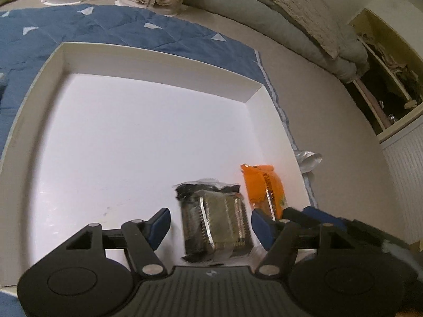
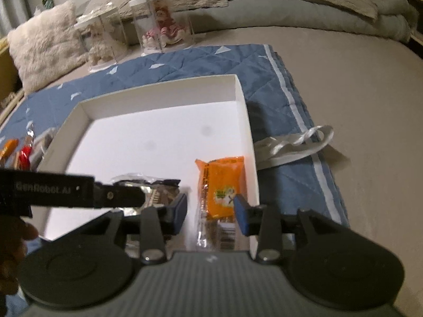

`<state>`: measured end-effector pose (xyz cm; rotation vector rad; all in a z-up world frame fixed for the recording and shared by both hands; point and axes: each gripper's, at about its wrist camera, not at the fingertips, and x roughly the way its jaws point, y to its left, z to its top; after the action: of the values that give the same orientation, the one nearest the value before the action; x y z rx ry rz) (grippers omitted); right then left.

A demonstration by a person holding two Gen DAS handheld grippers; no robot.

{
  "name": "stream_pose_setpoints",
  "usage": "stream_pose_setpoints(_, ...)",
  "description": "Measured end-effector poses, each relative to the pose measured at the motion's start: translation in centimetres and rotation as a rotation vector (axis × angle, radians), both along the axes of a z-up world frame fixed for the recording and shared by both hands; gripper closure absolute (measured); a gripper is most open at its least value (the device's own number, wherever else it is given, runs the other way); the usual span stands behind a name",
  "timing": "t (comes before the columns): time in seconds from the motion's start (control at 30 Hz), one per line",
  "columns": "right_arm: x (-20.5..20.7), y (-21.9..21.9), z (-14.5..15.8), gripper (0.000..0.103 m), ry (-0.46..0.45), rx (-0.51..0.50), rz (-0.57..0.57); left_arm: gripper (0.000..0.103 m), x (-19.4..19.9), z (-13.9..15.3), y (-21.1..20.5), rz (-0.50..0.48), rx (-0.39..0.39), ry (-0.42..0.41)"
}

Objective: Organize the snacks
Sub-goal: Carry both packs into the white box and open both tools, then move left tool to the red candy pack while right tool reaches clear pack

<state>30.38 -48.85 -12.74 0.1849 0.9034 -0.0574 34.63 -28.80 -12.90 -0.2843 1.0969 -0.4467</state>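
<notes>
Setting two snack packs side by side in the near right corner of the white box [image 2: 243,100] looks like the step in hand: the left hand-held gripper [image 1: 210,223] stands spread around the dark pack [image 1: 214,224], its blue pads clear of the wrapper on both sides, and the right hand-held gripper [image 2: 211,211] is likewise parted over the orange pack [image 2: 224,185], one pad just beside its edge, nothing pinched. To do this well I would lift both straight up and away so no pad drags a wrapper askew, keeping the packs close and square to the box wall. More snacks [image 2: 18,153] wait off the box's left side. The box rests on a blue quilted mat [image 2: 277,84] spread over a beige bed [image 2: 357,79]. Beyond stand two clear cases with dolls [image 2: 164,26], a fluffy cushion [image 2: 45,45] and a rumpled grey duvet [image 1: 277,21].
</notes>
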Motion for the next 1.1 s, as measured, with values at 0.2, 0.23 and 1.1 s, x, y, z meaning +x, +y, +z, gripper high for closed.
stream_pose_setpoints(0.2,-1.1,0.0,1.0,0.055,-0.005,0.019,-0.029,0.025,-0.8,1.0,1.3,-0.002,0.047,-0.019)
stream_pose_setpoints(0.23,-1.3,0.1,1.1,0.055,-0.004,0.019,-0.033,0.024,-1.0,1.2,1.5,-0.003,0.051,-0.021)
stream_pose_setpoints(1.1,-7.5,1.6,3.1,0.0,-0.061,-0.056,-0.091,0.0,-5.5,2.8,5.6,-0.033,0.157,-0.075)
